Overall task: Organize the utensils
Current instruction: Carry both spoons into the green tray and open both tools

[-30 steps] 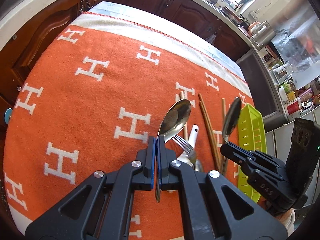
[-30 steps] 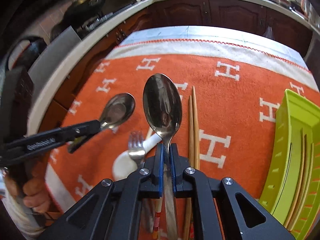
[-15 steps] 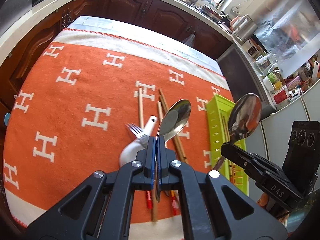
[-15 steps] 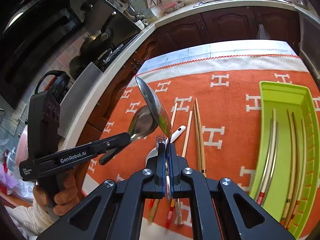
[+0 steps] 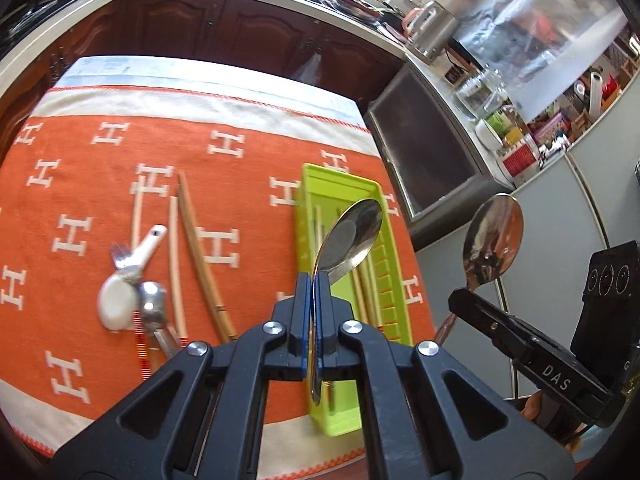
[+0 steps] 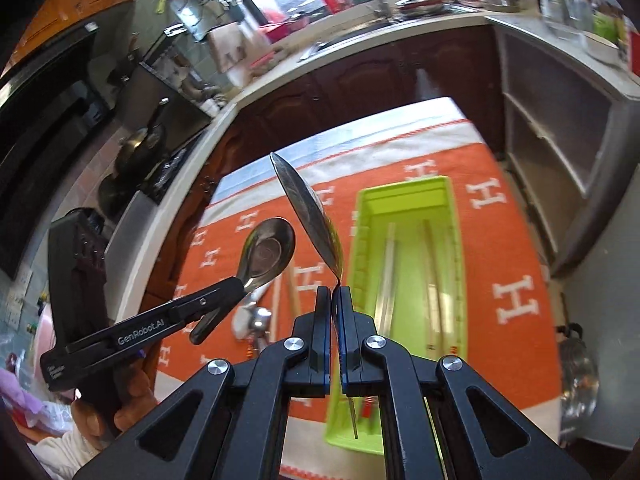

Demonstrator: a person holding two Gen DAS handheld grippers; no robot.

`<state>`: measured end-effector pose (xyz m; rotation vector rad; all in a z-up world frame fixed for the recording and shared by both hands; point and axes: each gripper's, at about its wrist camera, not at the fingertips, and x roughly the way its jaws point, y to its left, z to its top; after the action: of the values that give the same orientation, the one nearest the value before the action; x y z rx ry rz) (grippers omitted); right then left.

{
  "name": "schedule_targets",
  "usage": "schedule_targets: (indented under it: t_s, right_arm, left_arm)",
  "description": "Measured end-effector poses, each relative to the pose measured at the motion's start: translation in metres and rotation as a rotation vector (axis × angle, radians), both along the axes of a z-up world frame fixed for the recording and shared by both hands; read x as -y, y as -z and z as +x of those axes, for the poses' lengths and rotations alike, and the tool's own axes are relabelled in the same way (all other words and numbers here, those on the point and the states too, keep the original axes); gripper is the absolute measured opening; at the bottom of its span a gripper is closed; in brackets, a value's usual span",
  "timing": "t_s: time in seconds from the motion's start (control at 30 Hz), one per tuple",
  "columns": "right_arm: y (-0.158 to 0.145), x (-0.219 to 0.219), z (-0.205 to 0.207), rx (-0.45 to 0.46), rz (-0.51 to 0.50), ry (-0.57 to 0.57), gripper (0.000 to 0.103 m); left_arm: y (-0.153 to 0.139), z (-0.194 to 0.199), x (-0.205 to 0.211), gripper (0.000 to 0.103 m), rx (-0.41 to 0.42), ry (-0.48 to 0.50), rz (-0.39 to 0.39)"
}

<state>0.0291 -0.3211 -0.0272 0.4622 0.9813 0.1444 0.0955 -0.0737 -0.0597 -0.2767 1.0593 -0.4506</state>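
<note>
Two steel spoons, each pinched by the handle: one (image 5: pixel 352 240) in the left hand-held gripper (image 5: pixel 314 312), bowl over the tray; one (image 6: pixel 308 216) in the right hand-held gripper (image 6: pixel 334 312), bowl edge-on, just left of the tray. Jaws of both clamped tight on the handles.
One lime-green tray (image 6: pixel 404 196), several chopsticks inside, exact count unclear.
Left of the tray on the blanket: four loose chopsticks (image 5: pixel 200 256), one white ceramic spoon (image 5: pixel 120 300), one fork (image 5: pixel 120 254), one further metal utensil (image 5: pixel 154 308).
Table under an orange blanket (image 5: pixel 248 216) with white H pattern.
Kitchen: dark wood cabinets (image 5: pixel 224 24), pale countertop, sink tap.
</note>
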Motion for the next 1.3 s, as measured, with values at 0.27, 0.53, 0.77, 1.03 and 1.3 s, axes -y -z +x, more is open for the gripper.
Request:
schedule_targets:
  t_s: [0.27,0.53,0.77,1.03,1.3]
  right_arm:
    - [0.058,0.029,0.021,-0.146,-0.005,0.045,0.002]
    - [0.113,0.03,0.056,-0.253,-0.041,0.062,0.003]
    - [0.118,0.035,0.061,-0.221,-0.039,0.1,0.019]
    - [0.108,0.029,0.042,-0.207,-0.07,0.093,0.019]
    - [0.111,0.011,0.011,-0.219,-0.046,0.073,0.02]
  left_arm:
    - [0.035,0.029,0.064,0.0,-0.029,-0.054,0.073]
    - [0.058,0.065,0.085,0.0,-0.007,-0.1,0.099]
    - [0.089,0.08,0.088,0.002,-0.083,-0.087,0.122]
    - [0.068,0.047,0.066,0.003,-0.07,0.017,0.157]
    - [0.047,0.004,0.009,0.003,-0.058,0.079,0.226]
